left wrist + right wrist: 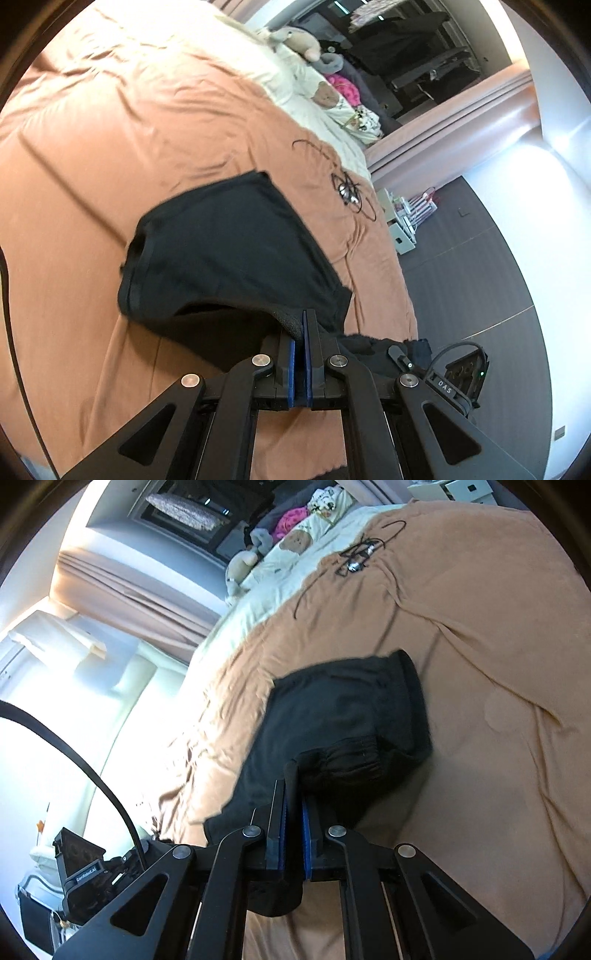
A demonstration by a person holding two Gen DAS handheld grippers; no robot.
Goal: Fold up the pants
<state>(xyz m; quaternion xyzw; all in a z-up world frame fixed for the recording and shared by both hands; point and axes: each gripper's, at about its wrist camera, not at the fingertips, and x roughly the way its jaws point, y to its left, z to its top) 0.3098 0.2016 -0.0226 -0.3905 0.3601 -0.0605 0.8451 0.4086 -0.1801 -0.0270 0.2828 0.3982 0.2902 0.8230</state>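
Black pants (229, 251) lie on an orange-brown bedspread (92, 155), partly raised off it at the near end. The left gripper (303, 325) is clamped narrow on a ribbed edge of the pants, cloth pinched between its blue pads (291, 354). The right gripper (293, 794) is likewise closed tight on a gathered, elastic-looking edge of the pants (343, 716), with fabric hanging down between and below its jaws. The far part of the garment rests flat on the bedspread (480, 627). Farther off on the bed lies a tangle of black cable (347, 188), well apart from the pants. Beyond it are cream bedding (317, 92) and a plush toy (299, 40) at the bed's far end.
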